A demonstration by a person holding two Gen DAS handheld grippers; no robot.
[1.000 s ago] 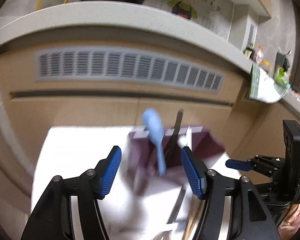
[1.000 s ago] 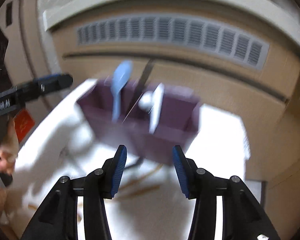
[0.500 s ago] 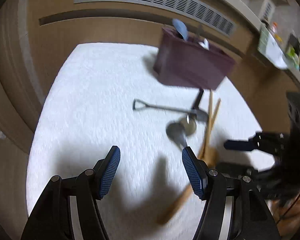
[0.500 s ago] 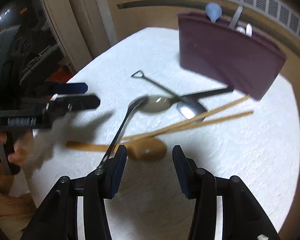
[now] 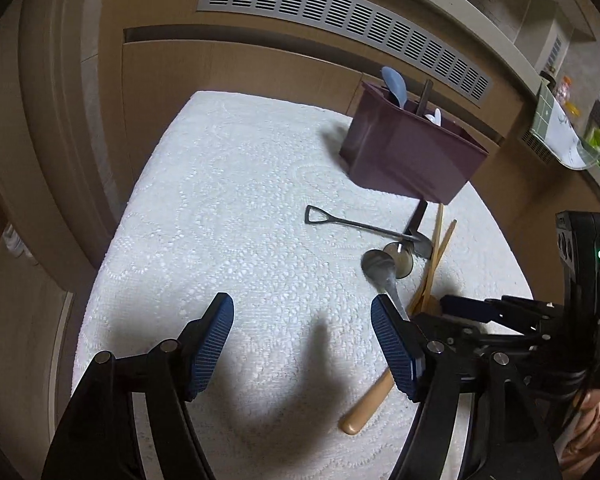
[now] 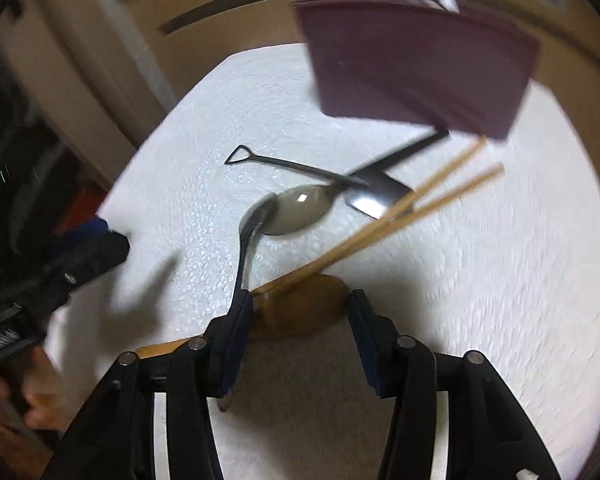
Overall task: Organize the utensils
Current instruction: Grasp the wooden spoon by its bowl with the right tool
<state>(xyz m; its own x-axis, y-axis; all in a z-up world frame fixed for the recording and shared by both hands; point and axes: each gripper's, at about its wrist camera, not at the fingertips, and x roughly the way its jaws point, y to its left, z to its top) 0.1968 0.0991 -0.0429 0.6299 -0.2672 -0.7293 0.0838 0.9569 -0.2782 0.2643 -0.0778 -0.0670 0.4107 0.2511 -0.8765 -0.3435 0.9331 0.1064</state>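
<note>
A maroon utensil holder (image 5: 412, 156) (image 6: 412, 64) stands at the back of the white cloth, with a blue spoon (image 5: 394, 84) and other handles sticking out of it. In front of it lie a shovel-handled spoon (image 5: 348, 222) (image 6: 284, 166), a metal spoon (image 5: 376, 268) (image 6: 256, 216), chopsticks (image 5: 436, 248) (image 6: 420, 196) and a wooden spoon (image 5: 368, 404). My left gripper (image 5: 302, 302) hangs over bare cloth, jaws opening, nothing between them. My right gripper (image 6: 299, 296) (image 5: 480, 308) is low over the wooden spoon's bowl (image 6: 304, 308), which sits between its opening jaws; the pads do not press on it.
The white textured cloth (image 5: 240, 220) covers the table, with its left edge near wooden cabinet fronts and a vent grille (image 5: 340, 20) behind. A counter with small items (image 5: 560, 120) runs at the far right. A person's hand (image 6: 40, 412) holds the left gripper (image 6: 88, 248).
Both grippers came down and tipped toward the table, so the loose utensils show instead of the cabinet. The right gripper closed in on the wooden spoon's bowl. Both jaws stand a little wider.
</note>
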